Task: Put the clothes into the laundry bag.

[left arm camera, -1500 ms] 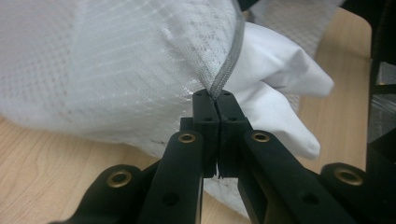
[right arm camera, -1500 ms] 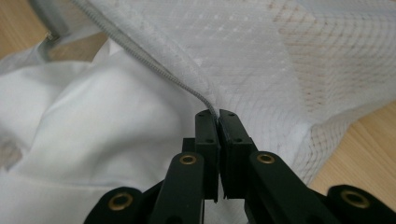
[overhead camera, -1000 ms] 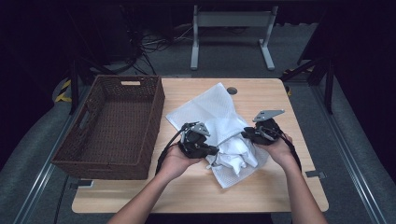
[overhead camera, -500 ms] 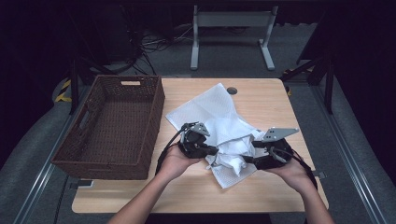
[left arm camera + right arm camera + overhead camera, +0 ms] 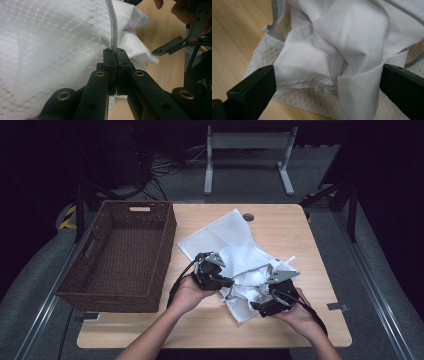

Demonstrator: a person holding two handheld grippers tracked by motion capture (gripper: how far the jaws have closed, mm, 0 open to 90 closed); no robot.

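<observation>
I pinch the mesh laundry bag (image 5: 50, 50) zipper edge in my left gripper (image 5: 116, 53); my right gripper (image 5: 328, 82), jaws just spread wide and empty, should bite the white garment (image 5: 342, 42) deep.

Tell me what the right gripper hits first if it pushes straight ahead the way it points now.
Most likely the bunched white garment lying on the mesh laundry bag. The right gripper, its jaws just opened wide, already straddles the garment's hemmed edge. Depth is hard to judge.
</observation>
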